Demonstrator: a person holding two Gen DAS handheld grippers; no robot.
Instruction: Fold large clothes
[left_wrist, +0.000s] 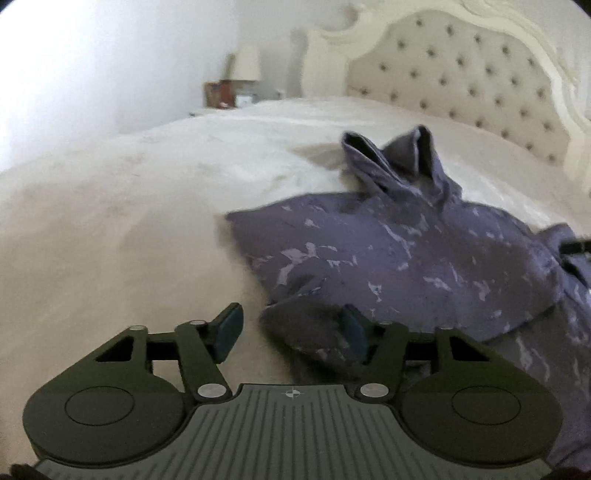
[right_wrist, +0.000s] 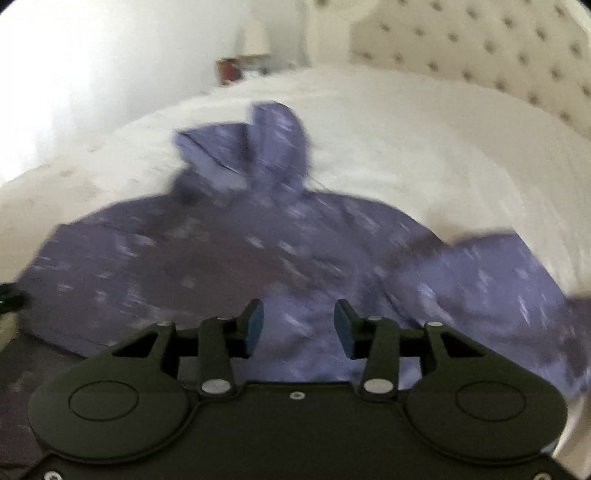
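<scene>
Partly blurred: purple hoodie (right_wrist: 229, 251) on bed (left_wrist: 110, 221) | left tool (left_wrist: 291, 332) half-open, empty | right tool (right_wrist: 299, 328) half-open, empty

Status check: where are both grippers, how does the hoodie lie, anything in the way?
Left gripper open, jaws empty, at the hoodie's edge. Right gripper open over it, gripping nothing. Hoodie spread on the bed, hood toward the headboard. Nothing in the way.

A purple patterned hoodie (left_wrist: 388, 251) lies spread on the white bed (left_wrist: 129, 192).
</scene>
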